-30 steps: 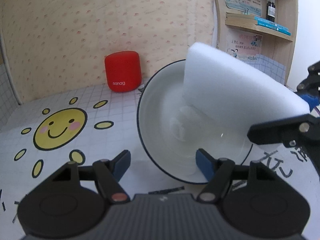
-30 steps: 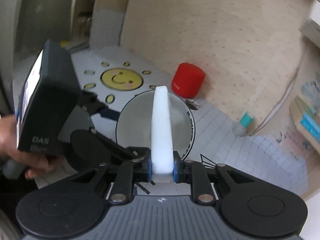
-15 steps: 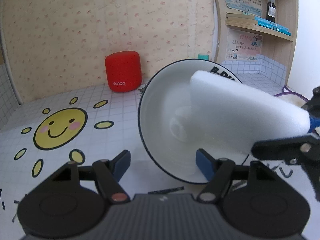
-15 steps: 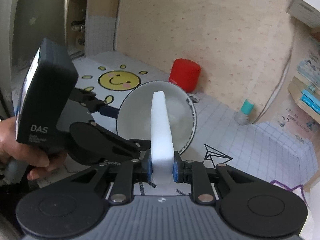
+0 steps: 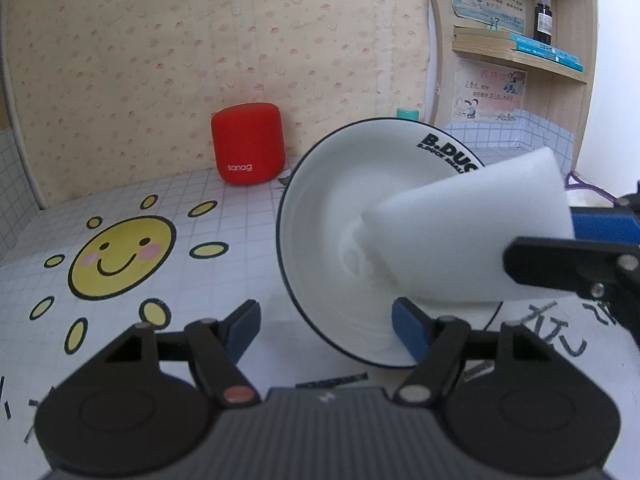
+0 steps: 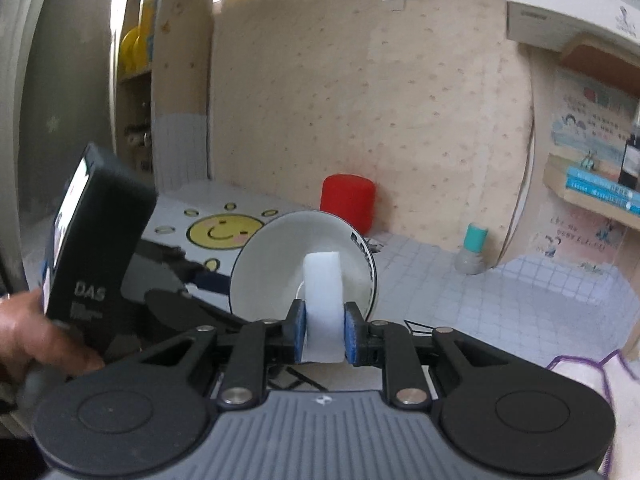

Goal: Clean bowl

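A white bowl (image 5: 320, 216) with a black rim and black lettering is tilted on its side, its opening toward my grippers; it also shows in the right wrist view (image 6: 272, 264). My right gripper (image 6: 324, 336) is shut on a white sponge (image 6: 322, 300), whose far end is inside the bowl. The sponge (image 5: 472, 236) reaches in from the right in the left wrist view. My left gripper (image 5: 324, 328) is open, its right finger (image 5: 408, 332) against the bowl's lower rim, its left finger apart from the bowl.
A red cylindrical speaker (image 5: 248, 142) stands by the back wall behind the bowl. A small teal-capped bottle (image 6: 474, 248) stands at the right by the wall. The table mat (image 5: 120, 256) has a yellow smiling sun. Shelves (image 5: 520, 48) with books are at the right.
The sponge has swung down from near upright to flatter and slid lower in the bowl. The bowl has tipped more upright, showing its lettered rim. The left gripper stays put.
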The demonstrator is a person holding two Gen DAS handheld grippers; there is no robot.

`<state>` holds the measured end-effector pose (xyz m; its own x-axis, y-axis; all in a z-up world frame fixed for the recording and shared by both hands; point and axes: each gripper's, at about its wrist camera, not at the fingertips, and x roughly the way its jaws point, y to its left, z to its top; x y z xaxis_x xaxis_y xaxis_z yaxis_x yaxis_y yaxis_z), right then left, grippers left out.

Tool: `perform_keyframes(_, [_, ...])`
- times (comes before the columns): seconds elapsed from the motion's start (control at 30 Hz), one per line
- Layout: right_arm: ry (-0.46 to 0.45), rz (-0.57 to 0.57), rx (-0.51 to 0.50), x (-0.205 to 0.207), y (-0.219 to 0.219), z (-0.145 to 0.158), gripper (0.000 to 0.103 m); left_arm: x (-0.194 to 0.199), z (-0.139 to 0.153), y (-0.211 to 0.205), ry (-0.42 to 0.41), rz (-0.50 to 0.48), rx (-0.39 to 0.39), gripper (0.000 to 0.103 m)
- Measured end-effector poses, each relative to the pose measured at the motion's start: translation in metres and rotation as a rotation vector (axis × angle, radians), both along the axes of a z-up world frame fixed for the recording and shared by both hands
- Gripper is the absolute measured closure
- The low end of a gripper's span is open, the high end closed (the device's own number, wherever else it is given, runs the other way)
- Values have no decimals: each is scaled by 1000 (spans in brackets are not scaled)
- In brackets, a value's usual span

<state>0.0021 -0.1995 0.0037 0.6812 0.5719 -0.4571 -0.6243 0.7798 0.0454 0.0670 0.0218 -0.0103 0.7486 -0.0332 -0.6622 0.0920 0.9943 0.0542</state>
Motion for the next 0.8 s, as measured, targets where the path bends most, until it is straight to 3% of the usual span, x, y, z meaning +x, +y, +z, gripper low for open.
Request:
perform_keyframes(0.57, [69,-79,143,17,8,-10,85,4,1,1,6,-10,-4,30])
perform_keyframes(0.8, [107,-108,131,15,7,-10,86,-1,2,2,5,5,-1,33])
